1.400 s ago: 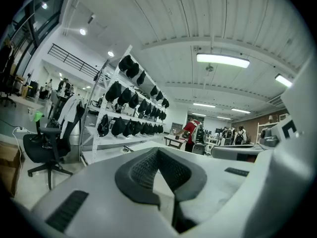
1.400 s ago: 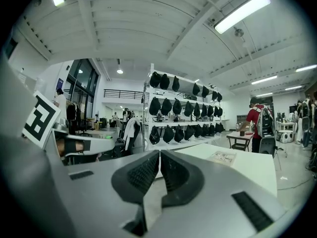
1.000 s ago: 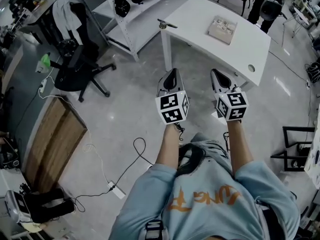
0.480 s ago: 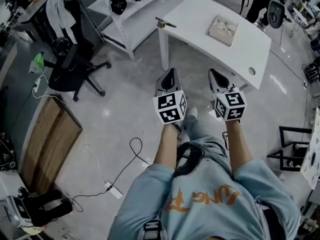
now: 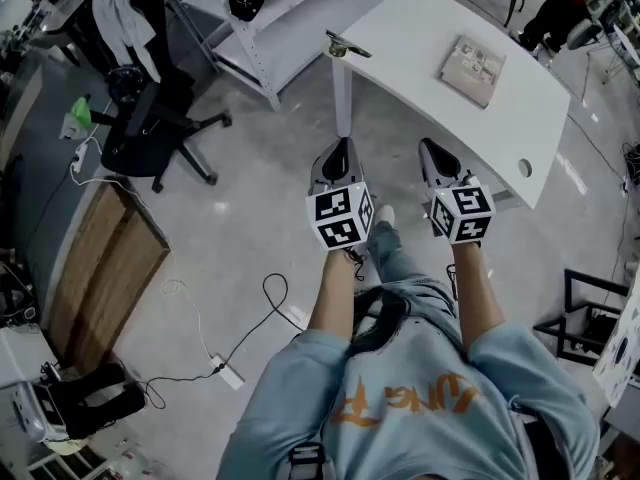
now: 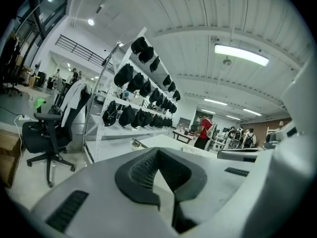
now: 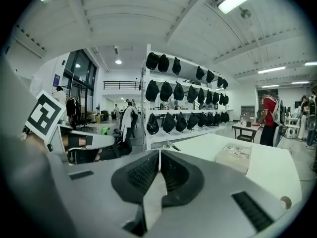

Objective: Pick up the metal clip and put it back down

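Observation:
The metal clip lies on the near left corner of the white table, well ahead of both grippers. It also shows as a small dark clip in the left gripper view and as the clip in the right gripper view. My left gripper and right gripper are held side by side at waist height over the floor, short of the table. Both are shut with nothing between their pads, as the left gripper and right gripper show in their own views.
A flat beige box lies on the table. A white rack with black caps stands to the left. A black office chair, a wooden panel and a floor cable with power strip lie left. People stand far behind the table.
The person has stepped forward, a foot now showing below the grippers. The table leg and clip corner sit closer ahead. Both grippers keep their pose and stay shut.

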Motion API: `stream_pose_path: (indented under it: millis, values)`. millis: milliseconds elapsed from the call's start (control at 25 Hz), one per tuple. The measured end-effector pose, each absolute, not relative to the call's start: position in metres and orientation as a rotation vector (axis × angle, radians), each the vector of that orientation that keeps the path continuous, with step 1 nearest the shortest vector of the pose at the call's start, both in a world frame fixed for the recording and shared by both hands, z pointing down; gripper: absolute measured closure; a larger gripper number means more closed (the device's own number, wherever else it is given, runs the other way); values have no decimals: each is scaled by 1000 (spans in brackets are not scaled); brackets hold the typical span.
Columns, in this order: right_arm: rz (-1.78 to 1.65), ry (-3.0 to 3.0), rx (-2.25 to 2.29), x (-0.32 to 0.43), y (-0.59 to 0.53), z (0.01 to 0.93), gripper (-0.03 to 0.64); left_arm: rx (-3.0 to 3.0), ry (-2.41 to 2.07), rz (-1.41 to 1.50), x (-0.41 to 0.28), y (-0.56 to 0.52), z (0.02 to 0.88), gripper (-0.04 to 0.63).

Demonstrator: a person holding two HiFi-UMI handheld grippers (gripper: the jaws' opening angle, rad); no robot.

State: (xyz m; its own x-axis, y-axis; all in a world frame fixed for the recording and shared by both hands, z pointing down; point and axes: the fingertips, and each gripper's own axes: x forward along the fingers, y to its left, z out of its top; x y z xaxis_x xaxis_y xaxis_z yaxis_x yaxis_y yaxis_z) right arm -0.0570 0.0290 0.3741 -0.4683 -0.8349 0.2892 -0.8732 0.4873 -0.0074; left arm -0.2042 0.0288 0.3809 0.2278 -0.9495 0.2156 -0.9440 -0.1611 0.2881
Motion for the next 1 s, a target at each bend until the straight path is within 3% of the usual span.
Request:
stream_pose_path:
  millis: [840, 1000]
  values:
    - [282, -2464, 1207, -43, -193, 443, 583, 1906, -1786, 54, -174, -173, 470, 586]
    - [106, -2449, 1154, -51, -216, 431, 583, 1913, -1810, 75, -176, -196, 462, 586]
